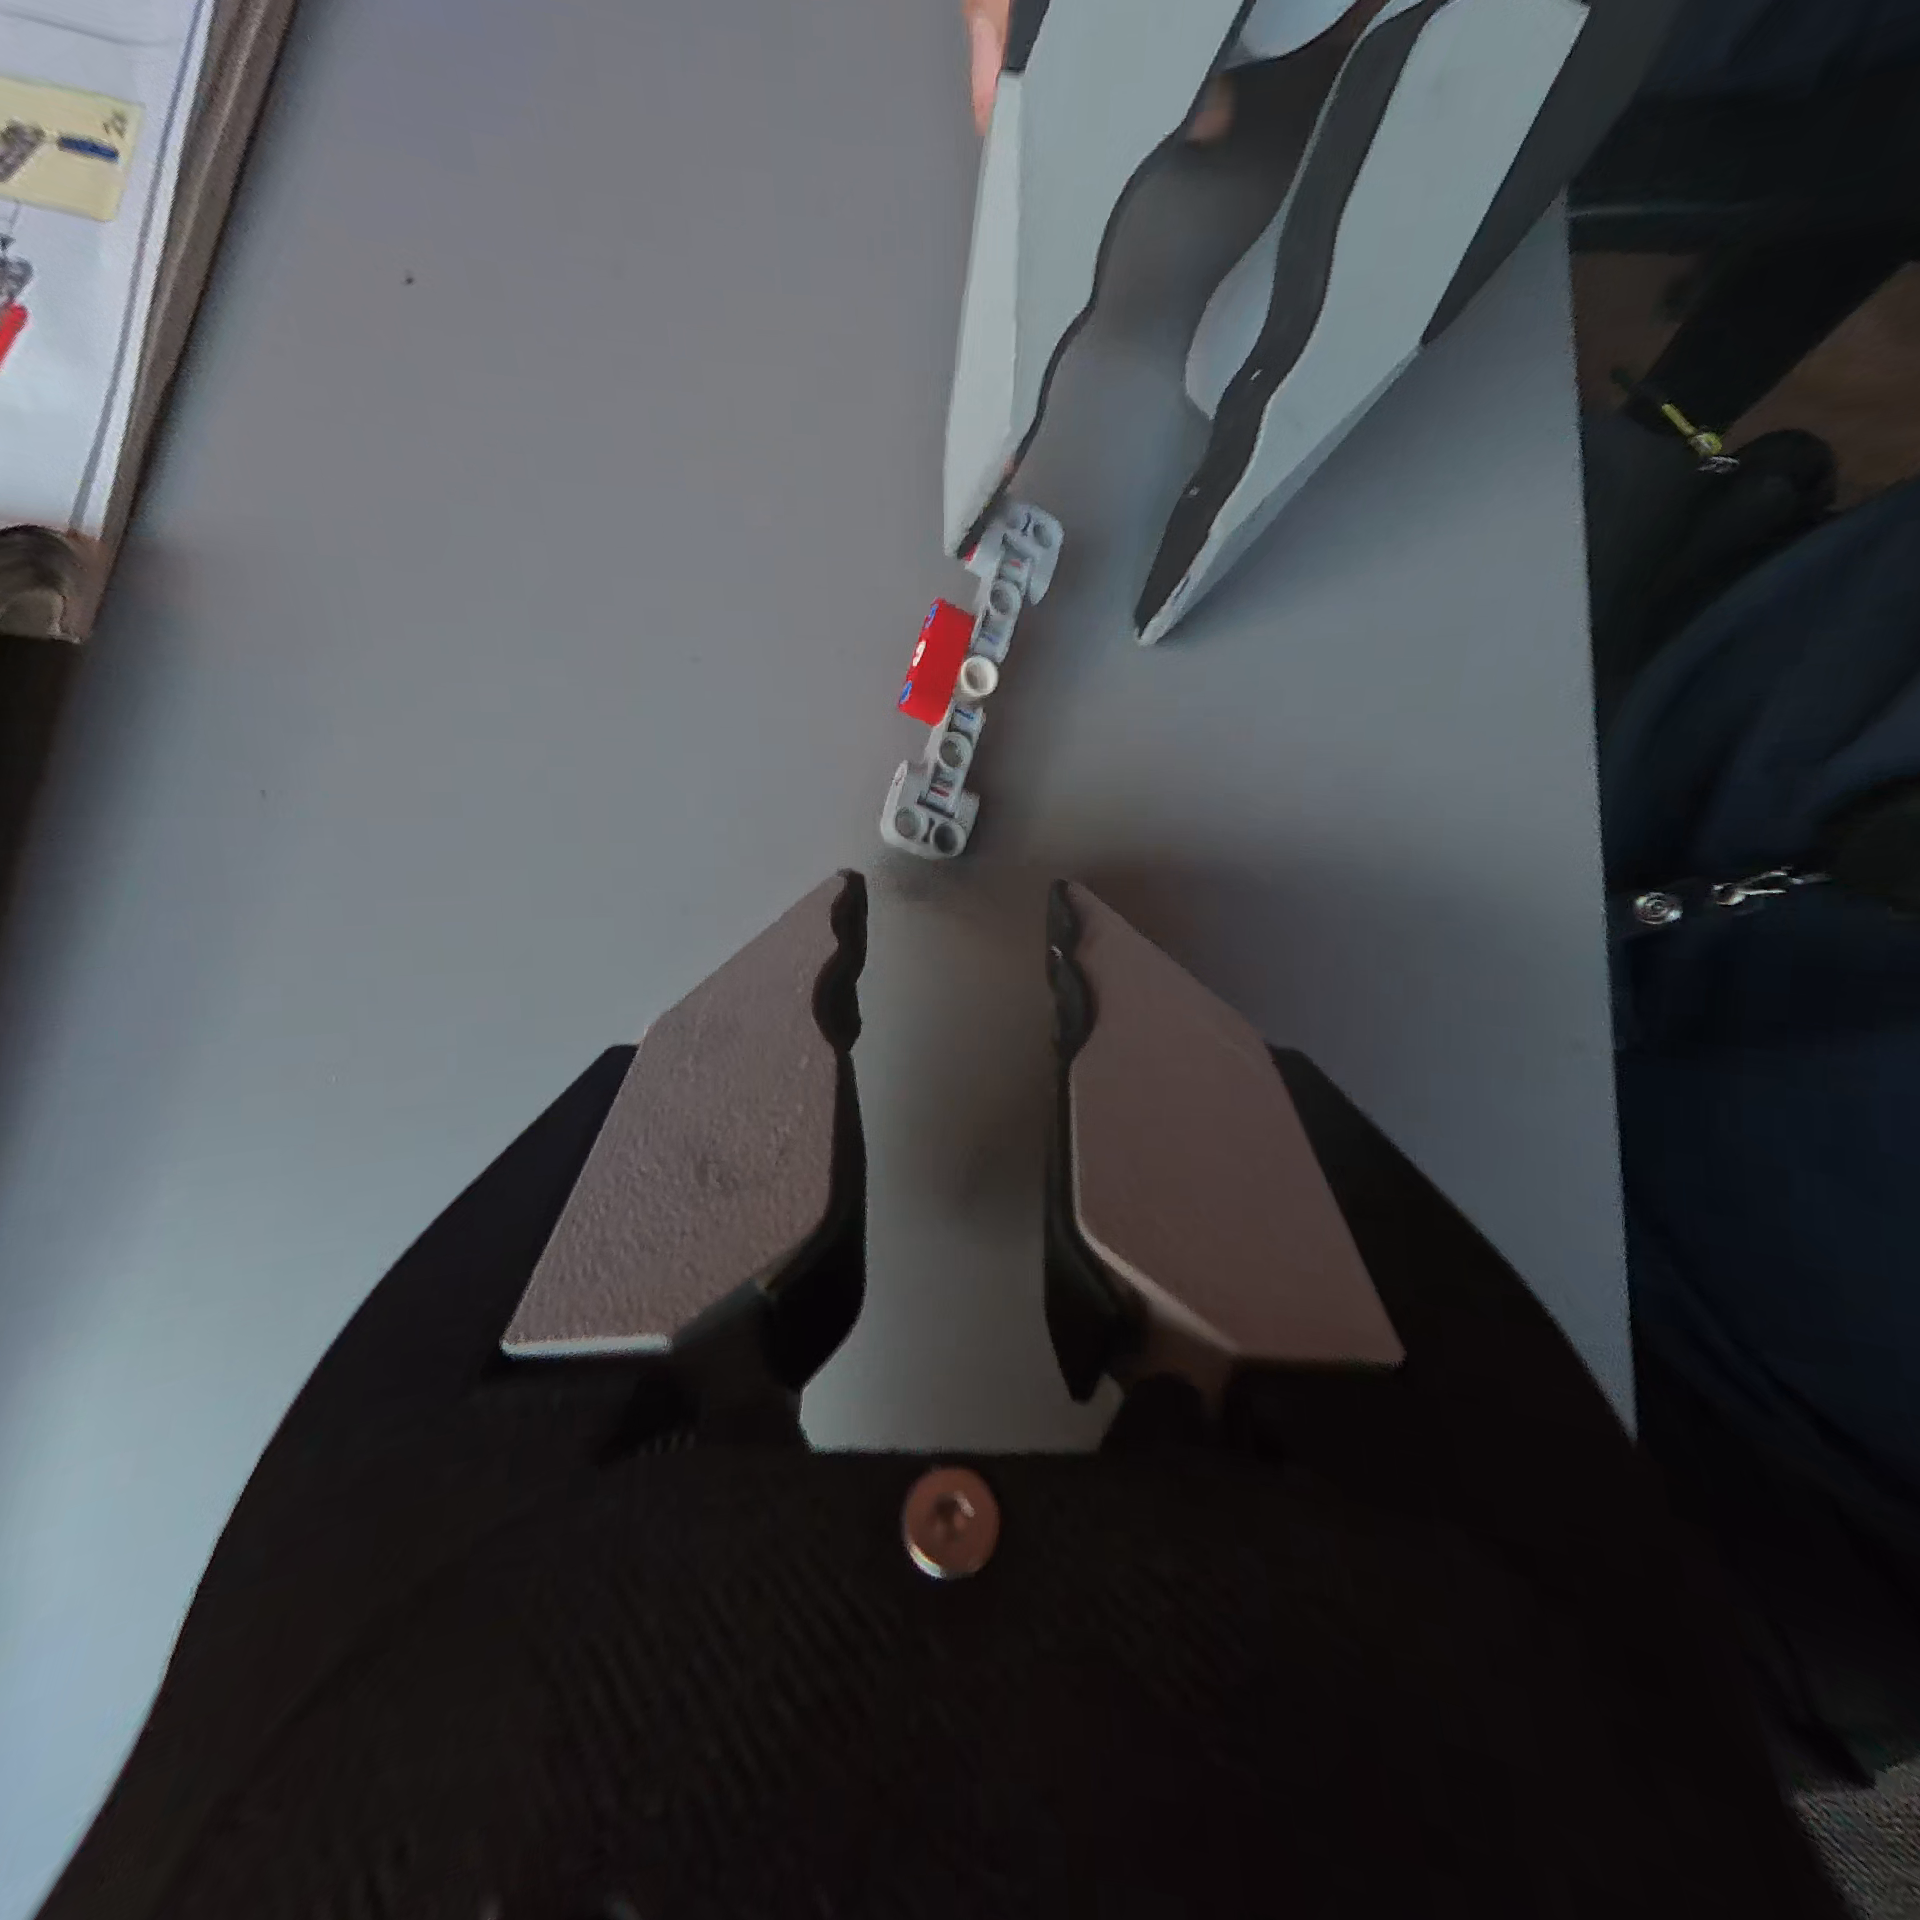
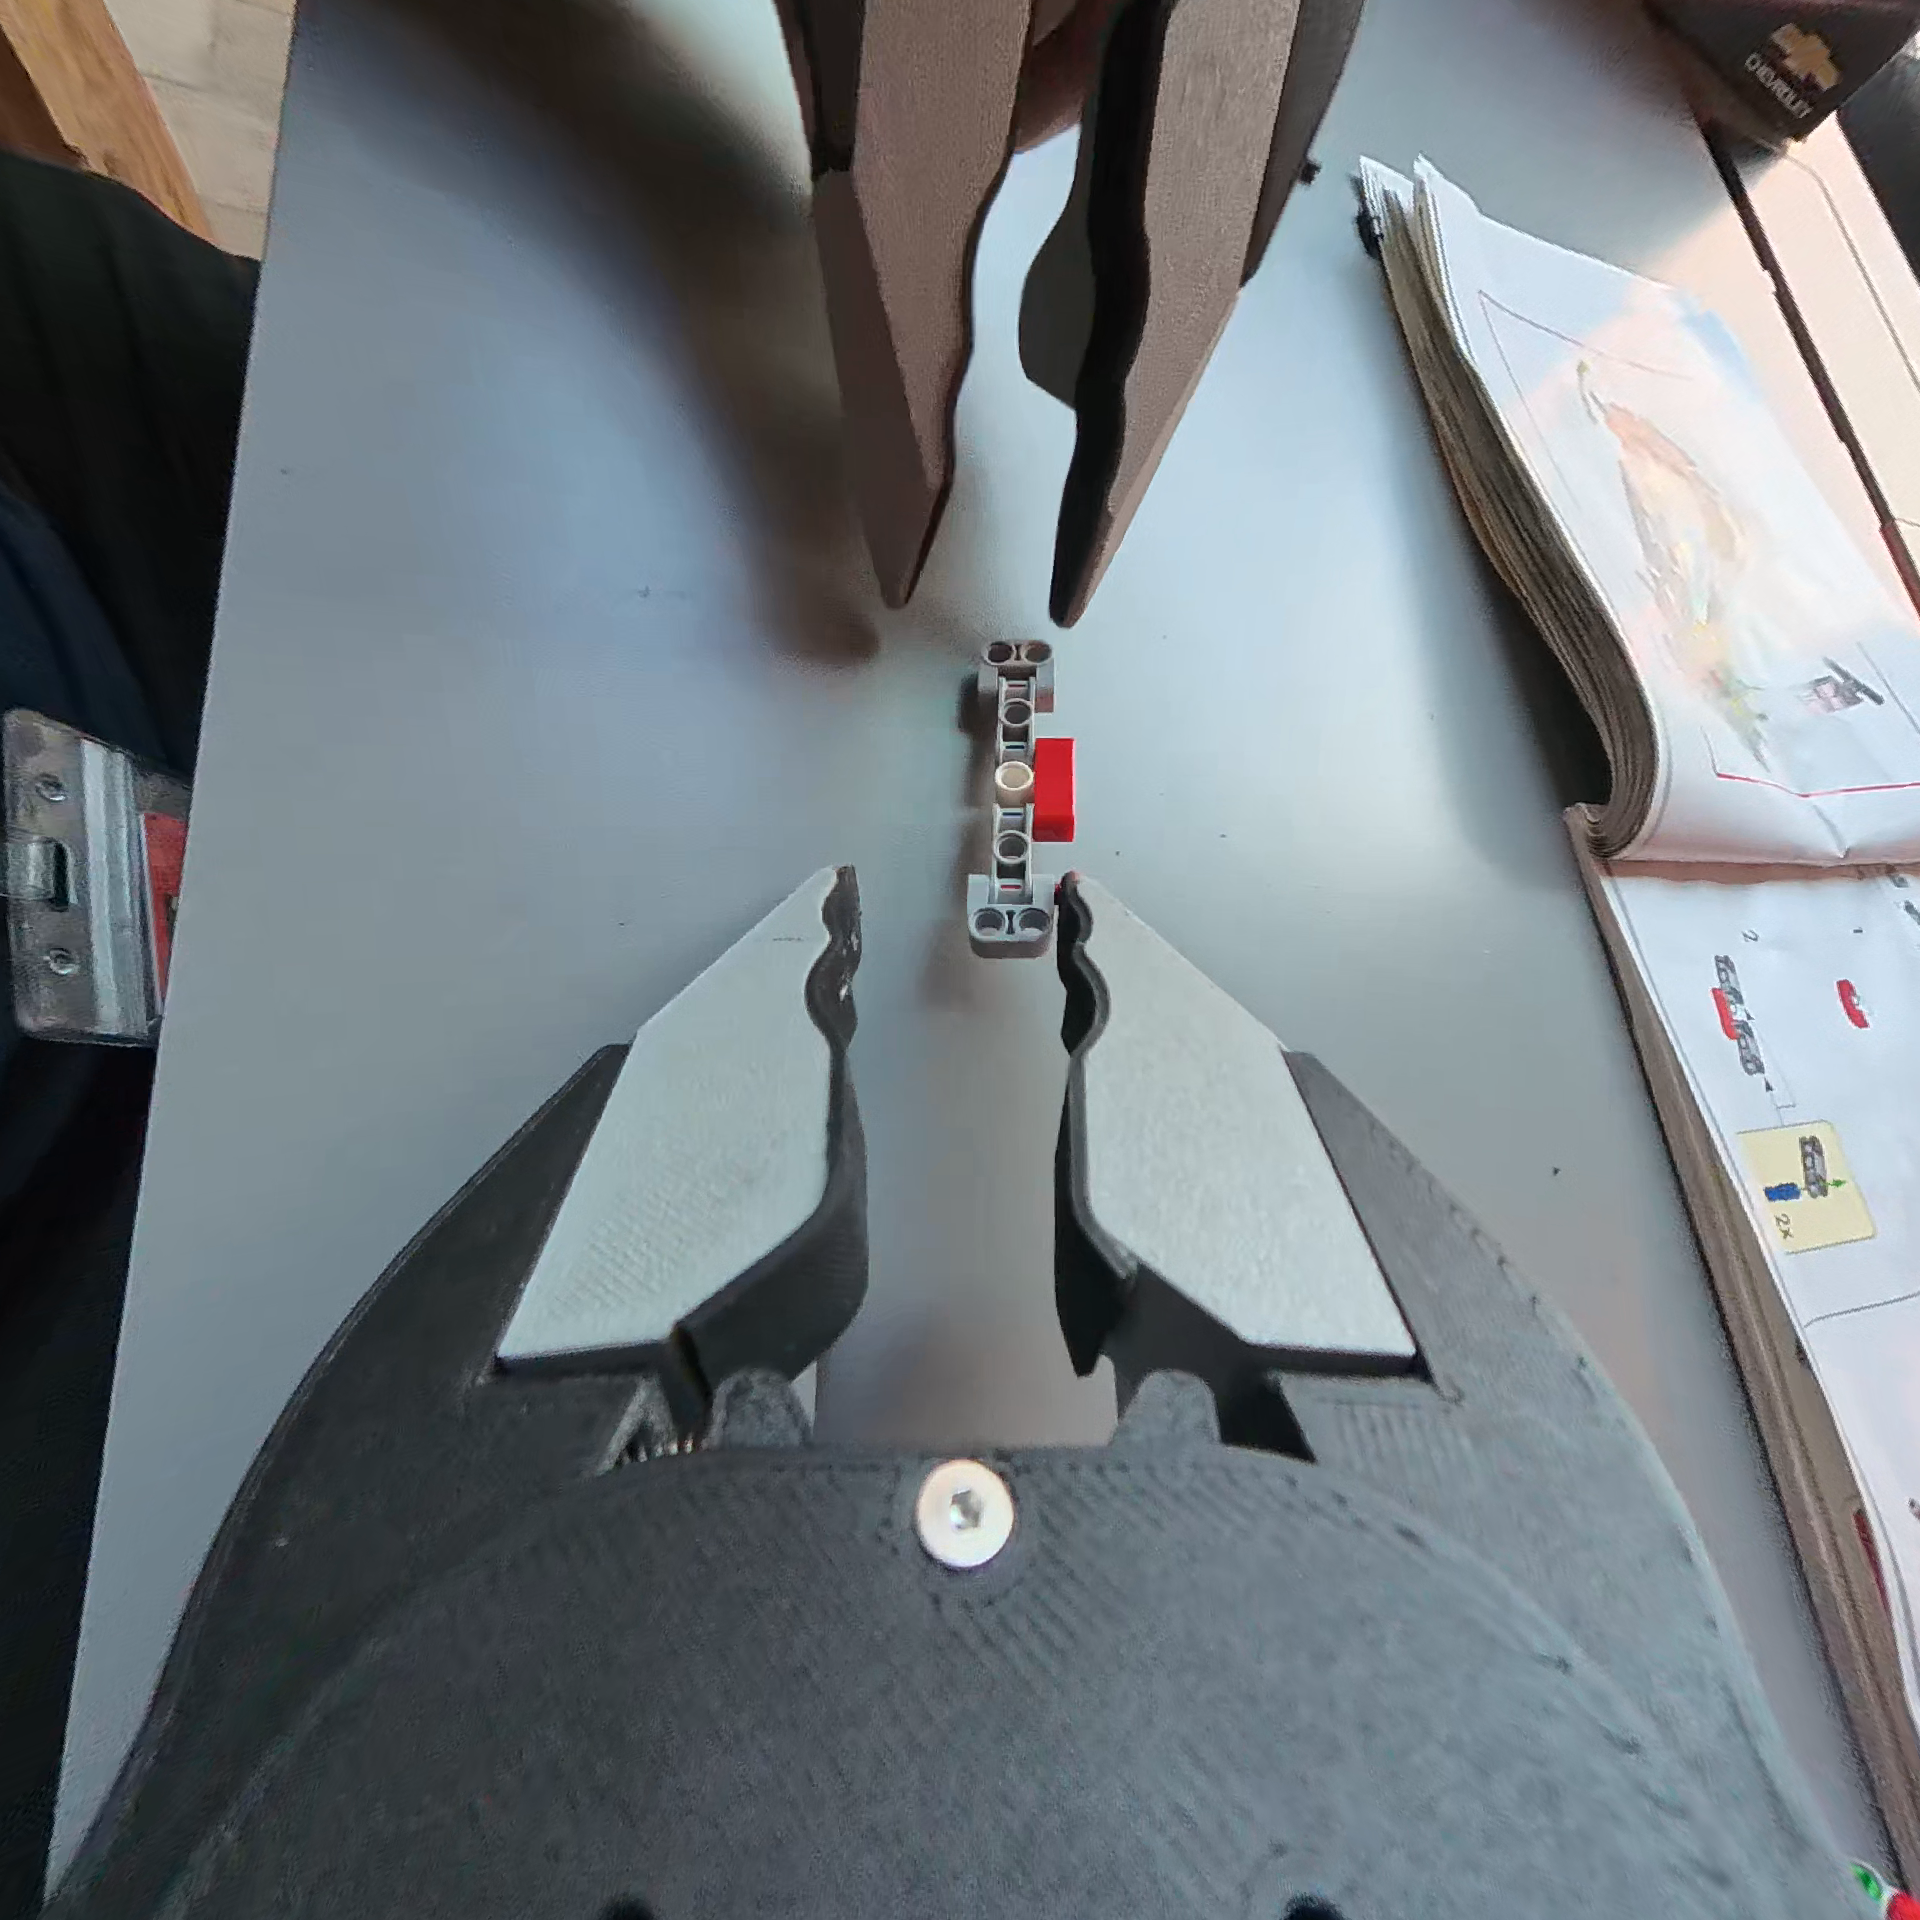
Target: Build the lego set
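- Right wrist view: the right gripper [image 2: 956, 883] has its grey fingers spread with nothing clamped; the near end of a small grey brick assembly [image 2: 1013, 800] lies on the grey table [image 2: 520, 623] between the tips, close against the right-hand fingertip [image 2: 1075, 904] and clear of the other.
- A red block [image 2: 1055, 788] is fixed to the assembly's side, with a cream bush [image 2: 1014, 777] at its middle.
- Past the far end of the assembly the left gripper [image 2: 971, 613] points back, brown fingers apart and bare, tips just short of the piece.
- To the right lies an open instruction booklet [image 2: 1714, 582], well apart; a metal bracket [image 2: 83, 883] shows at the left edge of the table.
- Left wrist view: the left gripper [image 1: 956, 894] stands open, bare table between its fingers, the assembly [image 1: 971, 675] just ahead.
- Beyond it, the right gripper [image 1: 1055, 587] reaches in, one fingertip at the assembly's far end.
- The booklet [image 1: 73, 260] sits at the far left; a person's dark clothing [image 1: 1766, 935] lies beyond the table edge on the right.
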Tool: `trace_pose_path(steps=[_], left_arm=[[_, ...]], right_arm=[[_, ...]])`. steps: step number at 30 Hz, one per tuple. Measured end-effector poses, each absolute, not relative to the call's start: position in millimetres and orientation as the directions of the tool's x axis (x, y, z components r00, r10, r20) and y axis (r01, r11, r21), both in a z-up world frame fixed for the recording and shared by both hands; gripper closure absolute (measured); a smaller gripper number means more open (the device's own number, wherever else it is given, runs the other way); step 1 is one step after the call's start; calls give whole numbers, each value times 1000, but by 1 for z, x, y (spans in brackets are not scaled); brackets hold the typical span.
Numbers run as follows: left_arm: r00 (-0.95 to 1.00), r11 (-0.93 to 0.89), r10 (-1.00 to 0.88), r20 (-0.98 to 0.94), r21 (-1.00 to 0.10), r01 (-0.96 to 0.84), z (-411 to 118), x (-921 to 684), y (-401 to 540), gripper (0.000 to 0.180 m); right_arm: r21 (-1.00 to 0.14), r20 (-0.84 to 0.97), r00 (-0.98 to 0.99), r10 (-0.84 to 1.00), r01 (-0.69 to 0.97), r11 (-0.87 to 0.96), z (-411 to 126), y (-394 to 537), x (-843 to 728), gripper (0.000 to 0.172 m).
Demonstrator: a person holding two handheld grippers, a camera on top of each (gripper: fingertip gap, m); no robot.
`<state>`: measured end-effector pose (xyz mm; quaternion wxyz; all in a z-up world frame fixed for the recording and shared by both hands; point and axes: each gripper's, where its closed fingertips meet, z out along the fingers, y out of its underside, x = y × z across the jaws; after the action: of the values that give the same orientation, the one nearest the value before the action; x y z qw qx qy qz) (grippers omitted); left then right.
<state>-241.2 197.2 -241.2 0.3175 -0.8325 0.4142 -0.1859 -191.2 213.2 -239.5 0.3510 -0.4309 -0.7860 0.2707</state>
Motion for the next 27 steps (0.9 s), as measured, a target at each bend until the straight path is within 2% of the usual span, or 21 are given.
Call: trace_pose_path(steps=[2,5,7,8,13,15,21,24,27], left_arm=[[599,-465,-800,42,-675,-573,-247,-240,200,146],[607,-447,-794,10,-687,-573,-247,-238,209,147],[601,-440,-799,11,-691,-573,-247,-235,212,156],[593,-426,-806,0,-695,-579,-247,-234,212,165],[631,-421,-773,-59,-696,-581,-247,-234,220,165],[639,-395,-759,-126,-690,-606,-246,-237,221,165],[611,-286,-707,-356,-645,-708,-243,-246,222,166],[612,-294,-715,-339,-648,-703,-243,-242,219,165],[615,-304,-720,-322,-650,-696,-242,-242,216,155]], right_arm=[[-726,302,-376,876,505,467,-241,215,-192,137],[-721,260,-391,883,529,447,-245,215,-191,152],[-720,262,-376,889,538,439,-245,218,-192,153],[-719,269,-365,891,540,438,-245,220,-193,152],[-719,300,-304,904,551,424,-243,230,-195,144],[-738,296,-280,913,540,405,-239,233,-194,138],[-773,259,-236,937,531,348,-233,243,-189,136],[-755,279,-235,931,546,364,-236,244,-189,135],[-760,330,-209,921,520,390,-231,246,-189,135]])
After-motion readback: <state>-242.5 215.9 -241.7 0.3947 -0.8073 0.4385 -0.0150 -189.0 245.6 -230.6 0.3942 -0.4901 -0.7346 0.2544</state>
